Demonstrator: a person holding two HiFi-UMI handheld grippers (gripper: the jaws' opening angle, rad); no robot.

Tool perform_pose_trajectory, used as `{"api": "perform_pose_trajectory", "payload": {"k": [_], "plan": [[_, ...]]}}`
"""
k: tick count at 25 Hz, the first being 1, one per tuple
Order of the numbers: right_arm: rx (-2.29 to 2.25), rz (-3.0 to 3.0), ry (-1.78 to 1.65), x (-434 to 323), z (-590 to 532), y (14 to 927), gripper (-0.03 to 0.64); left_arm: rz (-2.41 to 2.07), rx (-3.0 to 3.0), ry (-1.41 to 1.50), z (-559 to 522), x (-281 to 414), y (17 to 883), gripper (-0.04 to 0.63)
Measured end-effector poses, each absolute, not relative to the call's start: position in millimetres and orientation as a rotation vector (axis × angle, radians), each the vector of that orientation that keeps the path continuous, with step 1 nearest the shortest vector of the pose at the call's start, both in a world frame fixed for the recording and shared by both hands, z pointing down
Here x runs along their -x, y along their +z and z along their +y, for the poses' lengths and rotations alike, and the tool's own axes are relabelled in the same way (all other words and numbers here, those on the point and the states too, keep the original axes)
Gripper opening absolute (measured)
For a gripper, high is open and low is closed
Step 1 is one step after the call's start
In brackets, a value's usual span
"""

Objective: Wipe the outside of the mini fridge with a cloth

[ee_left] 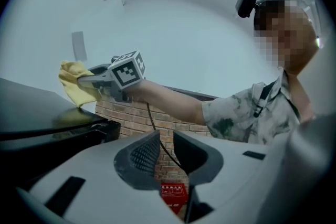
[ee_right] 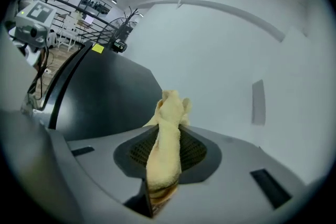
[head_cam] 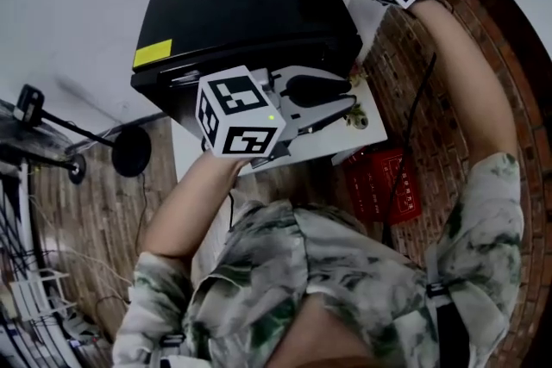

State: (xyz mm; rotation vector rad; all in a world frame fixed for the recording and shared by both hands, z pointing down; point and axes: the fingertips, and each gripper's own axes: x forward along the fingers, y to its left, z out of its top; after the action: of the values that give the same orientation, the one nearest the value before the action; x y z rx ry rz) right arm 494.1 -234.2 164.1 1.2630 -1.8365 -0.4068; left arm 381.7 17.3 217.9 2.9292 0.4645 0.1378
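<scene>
Wiping the mini fridge (head_cam: 241, 4) top at its far right corner, yellow cloth (ee_right: 168, 113) clenched in right gripper (ee_right: 165, 152); contact probable, not certain. Left gripper (ee_left: 165, 152) slightly parted, empty, near the front. Next: drag across with steady pressure.

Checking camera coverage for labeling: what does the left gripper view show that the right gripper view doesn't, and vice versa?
Only the left gripper view: the left gripper close up, jaws apart and empty; the right gripper seen from outside; the person's arm; a red box. Only the right gripper view: the yellow cloth pinched between the right jaws, close up; a yellow sticker on the mini fridge. Both: the yellow cloth, the mini fridge, the white wall.
</scene>
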Motion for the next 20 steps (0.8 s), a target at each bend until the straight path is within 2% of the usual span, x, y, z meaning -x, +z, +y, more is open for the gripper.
{"api": "perform_pose_trajectory", "payload": {"k": [11,20], "plan": [[-1.491,-1.83,-0.29,-544.7,-173.9,175.4,0.098,0.553,-2.921,0.143,55.2,-384.9,236.6,0.071],[-1.482,-1.888,-0.3,-575.7,-201.7,213.7,0.098,0.452,-2.962,0.191,60.0,-429.5,253.6,0.071]]}}
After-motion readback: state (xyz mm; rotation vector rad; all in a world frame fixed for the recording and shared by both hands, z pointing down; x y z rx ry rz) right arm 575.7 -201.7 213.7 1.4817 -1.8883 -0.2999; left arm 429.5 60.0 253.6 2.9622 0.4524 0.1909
